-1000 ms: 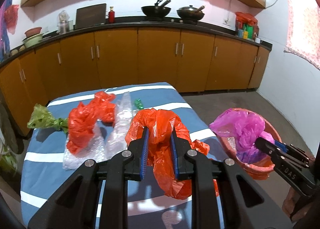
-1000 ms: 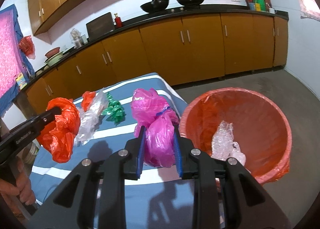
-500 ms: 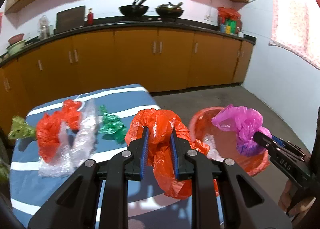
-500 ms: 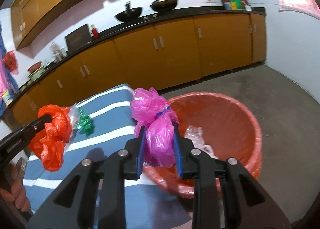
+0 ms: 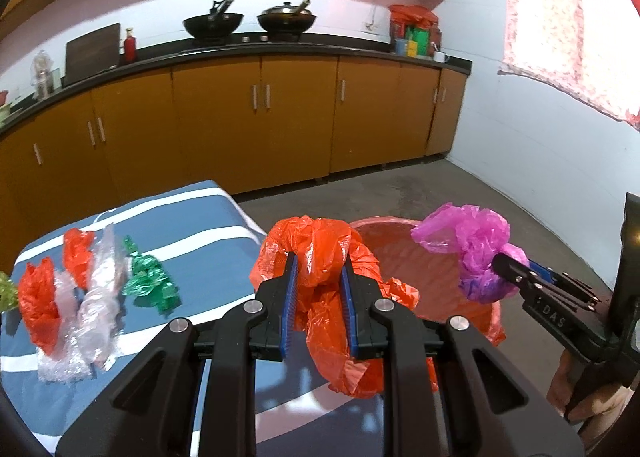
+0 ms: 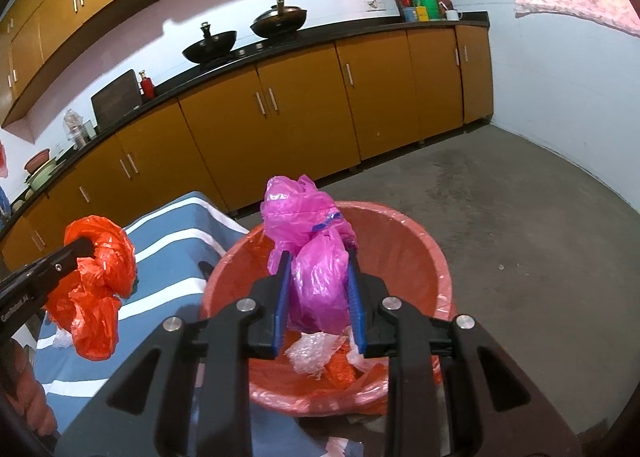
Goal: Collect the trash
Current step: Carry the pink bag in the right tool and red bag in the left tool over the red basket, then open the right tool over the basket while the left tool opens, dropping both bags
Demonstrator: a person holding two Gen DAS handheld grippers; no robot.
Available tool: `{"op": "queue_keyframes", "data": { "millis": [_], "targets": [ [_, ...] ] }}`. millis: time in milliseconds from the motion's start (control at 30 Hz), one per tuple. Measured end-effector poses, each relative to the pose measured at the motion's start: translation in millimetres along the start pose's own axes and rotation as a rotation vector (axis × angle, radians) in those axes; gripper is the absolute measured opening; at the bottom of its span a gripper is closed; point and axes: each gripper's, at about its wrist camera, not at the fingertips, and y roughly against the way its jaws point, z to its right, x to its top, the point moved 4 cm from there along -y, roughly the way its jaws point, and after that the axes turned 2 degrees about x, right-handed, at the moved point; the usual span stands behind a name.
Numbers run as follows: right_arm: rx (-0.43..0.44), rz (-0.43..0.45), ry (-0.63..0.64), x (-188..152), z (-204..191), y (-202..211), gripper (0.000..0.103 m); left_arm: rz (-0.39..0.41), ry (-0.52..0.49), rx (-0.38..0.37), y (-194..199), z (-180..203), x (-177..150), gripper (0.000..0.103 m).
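In the kitchen, my left gripper [image 5: 318,299] is squeezing an orange bag [image 5: 328,297] hanging downward. My right gripper [image 6: 318,289] is pinching an upright pink bag [image 6: 312,257] mid-frame over the red bin [image 6: 404,257], which is holding bubble wrap [image 6: 314,353].

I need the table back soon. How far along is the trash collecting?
Done: clear bubble wrap lies in the orange bin. In hand: left gripper holds an orange bag, right gripper a pink bag over the bin. Left: red, clear and green wrappers on the table.
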Motion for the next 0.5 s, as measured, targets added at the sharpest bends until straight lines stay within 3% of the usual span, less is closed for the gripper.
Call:
{"op": "queue_keyframes", "data": {
  "millis": [500],
  "targets": [
    [-0.036, -0.008, -0.044, 2.6, 19.0, -23.0, 0.027, -0.049, -0.063, -0.046, -42.5, 32.2, -4.1, 0.02]
  ]
}}
